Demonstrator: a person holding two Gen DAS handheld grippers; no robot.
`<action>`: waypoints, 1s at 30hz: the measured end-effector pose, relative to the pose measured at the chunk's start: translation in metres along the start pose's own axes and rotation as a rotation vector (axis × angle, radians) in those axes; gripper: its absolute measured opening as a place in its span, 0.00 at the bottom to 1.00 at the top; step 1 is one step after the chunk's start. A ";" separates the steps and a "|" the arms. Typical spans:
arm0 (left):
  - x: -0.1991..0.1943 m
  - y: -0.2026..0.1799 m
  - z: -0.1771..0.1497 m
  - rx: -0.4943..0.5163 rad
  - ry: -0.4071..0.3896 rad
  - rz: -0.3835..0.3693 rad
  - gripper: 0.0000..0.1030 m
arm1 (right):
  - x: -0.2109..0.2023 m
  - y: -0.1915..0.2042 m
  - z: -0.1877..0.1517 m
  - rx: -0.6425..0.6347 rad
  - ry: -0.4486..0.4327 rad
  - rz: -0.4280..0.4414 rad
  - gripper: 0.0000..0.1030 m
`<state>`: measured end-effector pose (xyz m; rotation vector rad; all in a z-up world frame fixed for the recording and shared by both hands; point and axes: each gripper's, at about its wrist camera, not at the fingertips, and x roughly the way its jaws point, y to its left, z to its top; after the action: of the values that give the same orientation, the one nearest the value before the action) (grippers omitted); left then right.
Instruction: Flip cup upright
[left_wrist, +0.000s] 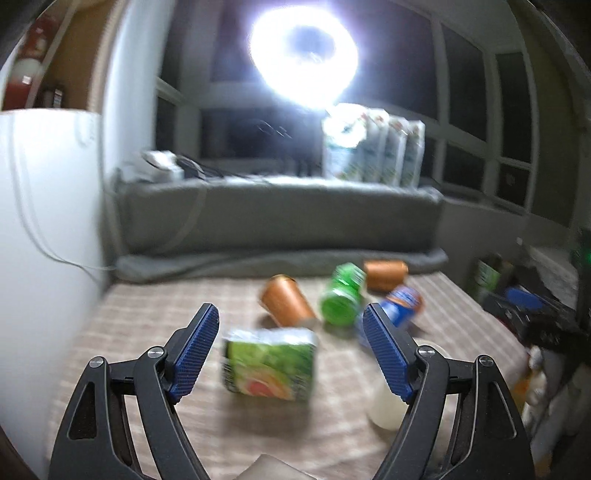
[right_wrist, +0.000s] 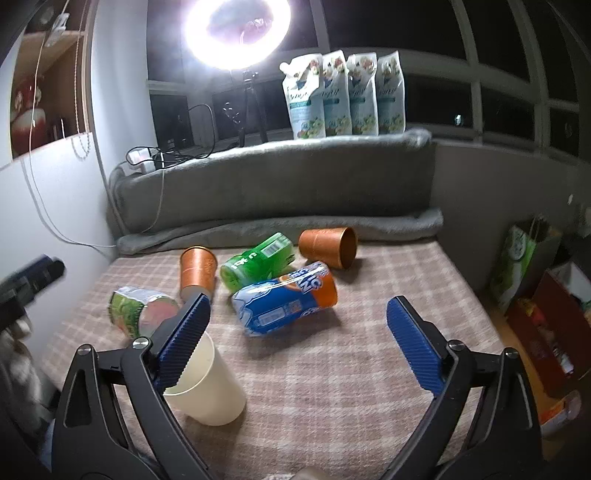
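The right gripper (right_wrist: 297, 325) is spread wide with nothing between its blue pads, and it hangs over the checked worktop (right_wrist: 351, 387). Its left pad overlaps the rim of the cream cup (right_wrist: 207, 387) in the lower left of the right wrist view; whether they touch I cannot tell. The cup lies on its side, its long axis running from lower right to upper left, with the open mouth toward the upper left and the closed base toward the lower right. In the left wrist view the left gripper (left_wrist: 291, 341) is also released and empty, and the same cup (left_wrist: 384, 406) shows only partly behind its right finger. Farther out lie a blue and orange can (right_wrist: 286, 304), a green can (right_wrist: 258, 266) and a green juice carton (right_wrist: 138, 308), all on their sides. One copper cup (right_wrist: 197, 271) stands mouth down, another copper cup (right_wrist: 328, 246) lies with its mouth to the right. A grey blanket (right_wrist: 277, 177) and a ring light (right_wrist: 238, 31) close the back.
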<state>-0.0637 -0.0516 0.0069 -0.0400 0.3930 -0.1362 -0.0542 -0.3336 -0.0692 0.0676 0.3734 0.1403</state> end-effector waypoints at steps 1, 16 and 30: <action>-0.001 0.004 0.001 -0.011 -0.017 0.019 0.78 | -0.001 0.002 0.000 -0.008 -0.014 -0.015 0.97; -0.001 0.023 0.001 -0.066 -0.056 0.076 0.84 | -0.010 0.020 0.007 -0.064 -0.118 -0.108 1.00; -0.004 0.023 0.002 -0.062 -0.069 0.074 0.84 | -0.008 0.021 0.006 -0.066 -0.111 -0.105 1.00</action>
<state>-0.0634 -0.0284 0.0086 -0.0905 0.3292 -0.0492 -0.0625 -0.3140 -0.0590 -0.0099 0.2611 0.0444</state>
